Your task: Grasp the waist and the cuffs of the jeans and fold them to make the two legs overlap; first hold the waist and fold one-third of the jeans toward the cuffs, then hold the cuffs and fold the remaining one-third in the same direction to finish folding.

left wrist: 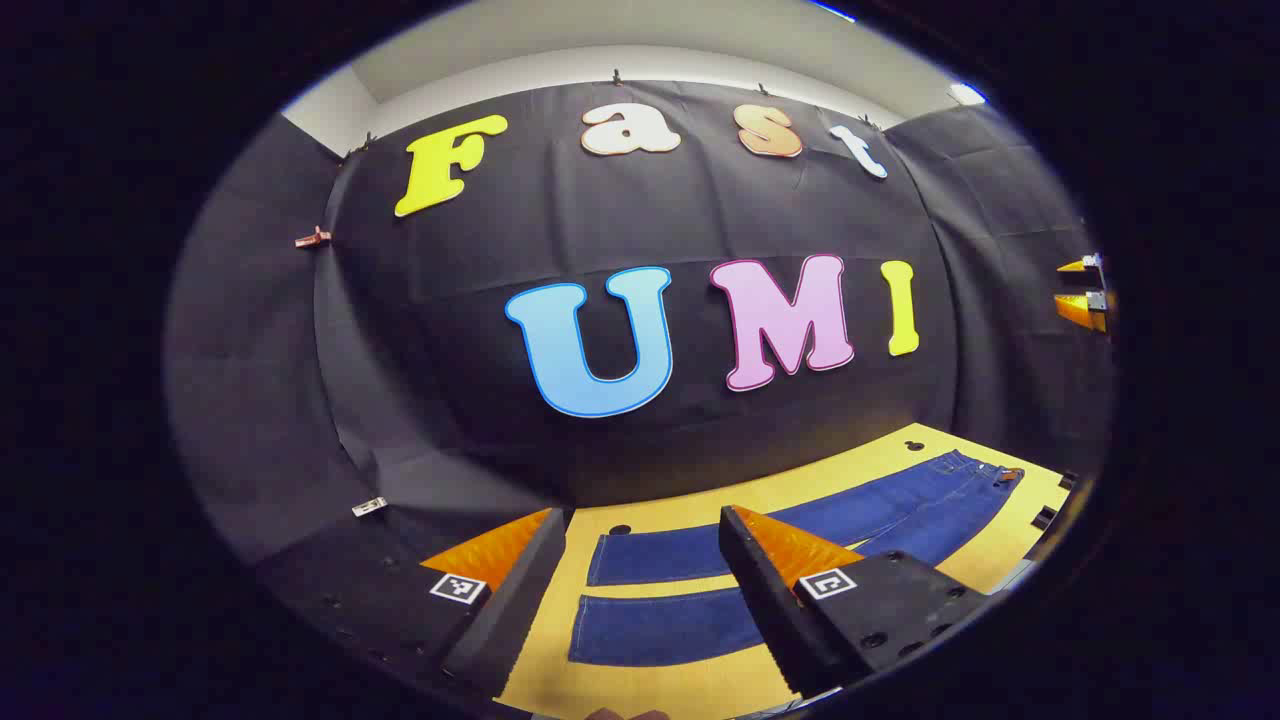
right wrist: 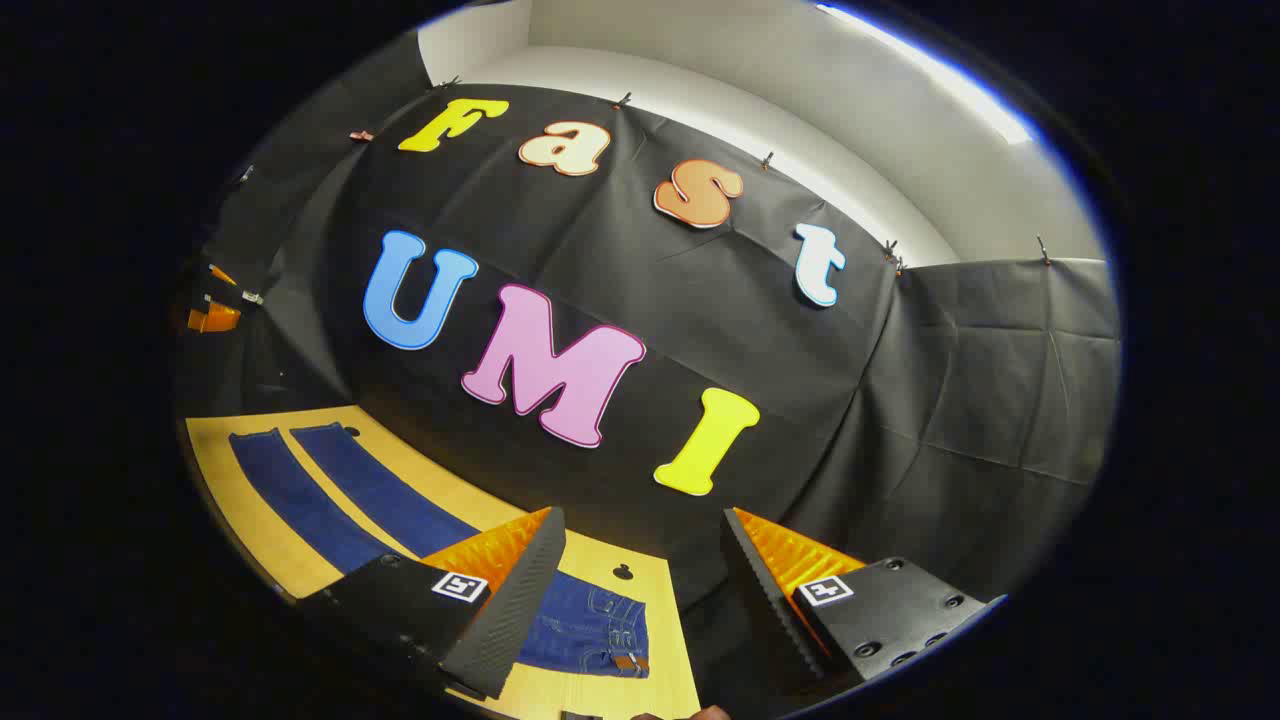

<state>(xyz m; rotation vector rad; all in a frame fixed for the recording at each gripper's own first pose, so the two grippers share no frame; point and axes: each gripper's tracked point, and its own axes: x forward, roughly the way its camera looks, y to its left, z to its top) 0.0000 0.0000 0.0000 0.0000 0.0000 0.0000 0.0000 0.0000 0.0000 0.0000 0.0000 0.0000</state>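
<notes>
Jeans flat on the worktop, both grippers spread and empty above them

The jeans (left wrist: 800, 540) lie unfolded on the yellow worktop (left wrist: 700, 690), legs side by side and apart. To begin well, I would lower the left gripper (left wrist: 640, 590) onto a cuff and the right gripper (right wrist: 640, 590) onto the waist, pinching an edge cleanly before carrying one leg over the other. The left gripper view looks along both cuffs toward the far waist; the right gripper view gives the waist, with belt loops and pocket, just beneath its own spread fingers.
</notes>
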